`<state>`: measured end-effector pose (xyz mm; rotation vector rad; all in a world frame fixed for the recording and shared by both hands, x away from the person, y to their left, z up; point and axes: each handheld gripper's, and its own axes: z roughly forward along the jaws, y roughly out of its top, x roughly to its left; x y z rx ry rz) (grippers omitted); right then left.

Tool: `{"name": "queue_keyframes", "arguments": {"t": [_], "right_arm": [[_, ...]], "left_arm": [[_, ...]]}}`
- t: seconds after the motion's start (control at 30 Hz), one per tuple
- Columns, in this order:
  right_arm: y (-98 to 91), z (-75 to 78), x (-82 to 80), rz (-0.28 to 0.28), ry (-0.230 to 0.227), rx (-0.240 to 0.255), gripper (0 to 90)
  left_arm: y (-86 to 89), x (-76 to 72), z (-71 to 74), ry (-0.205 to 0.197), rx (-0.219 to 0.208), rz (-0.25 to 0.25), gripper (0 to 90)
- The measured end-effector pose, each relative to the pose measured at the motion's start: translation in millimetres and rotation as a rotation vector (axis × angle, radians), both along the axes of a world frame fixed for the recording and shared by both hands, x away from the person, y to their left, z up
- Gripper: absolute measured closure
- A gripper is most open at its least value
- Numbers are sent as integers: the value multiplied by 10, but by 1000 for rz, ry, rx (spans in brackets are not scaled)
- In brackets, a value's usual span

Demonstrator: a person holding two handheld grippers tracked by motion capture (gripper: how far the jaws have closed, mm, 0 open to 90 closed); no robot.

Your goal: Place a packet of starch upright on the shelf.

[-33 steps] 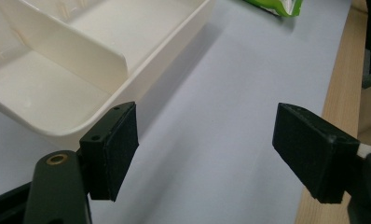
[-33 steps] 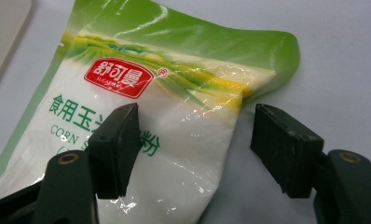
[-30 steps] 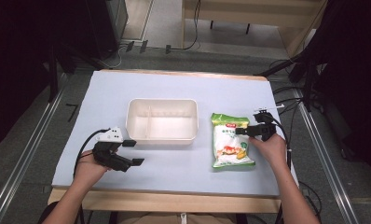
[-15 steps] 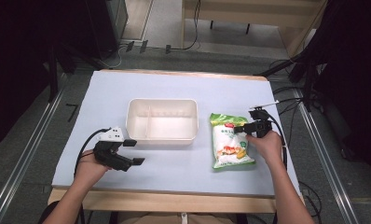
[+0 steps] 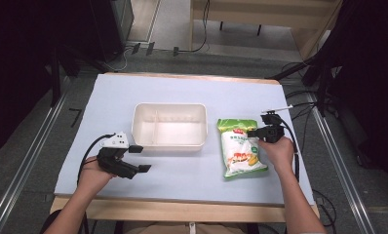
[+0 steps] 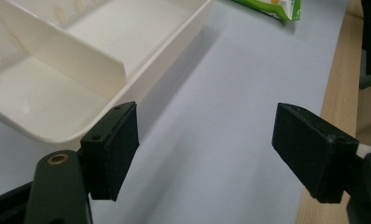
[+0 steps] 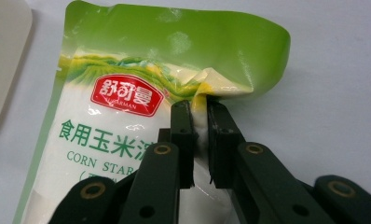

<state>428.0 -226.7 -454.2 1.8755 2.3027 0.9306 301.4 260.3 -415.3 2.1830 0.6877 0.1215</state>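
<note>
Starch bag is lying right of the tray, top pointing away from you; your right gripper, jaws just closing, is pinching its edge.

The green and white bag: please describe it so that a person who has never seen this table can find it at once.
On the pale blue table stands a white divided tray. Just to the right of that tray lies the bag, flat, green at the top with a red logo and the words CORN STARCH. It is the only printed, colourful thing there, and the right hand-held gripper pinches a fold of its film.
</note>
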Motion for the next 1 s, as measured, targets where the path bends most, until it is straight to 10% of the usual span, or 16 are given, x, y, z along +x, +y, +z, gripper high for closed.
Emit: {"name": "queue_keyframes", "arguments": {"t": [0.23, 0.53, 1.0], "right_arm": [[-14, 113, -22, 18, -26, 8, 850], [-158, 419, -220, 37, -101, 191, 859], [-148, 797, -488, 106, -185, 310, 865]], "left_arm": [[35, -6, 12, -4, -9, 4, 235], [47, -13, 25, -9, -9, 5, 235], [73, -25, 40, -16, -22, 13, 235]]}}
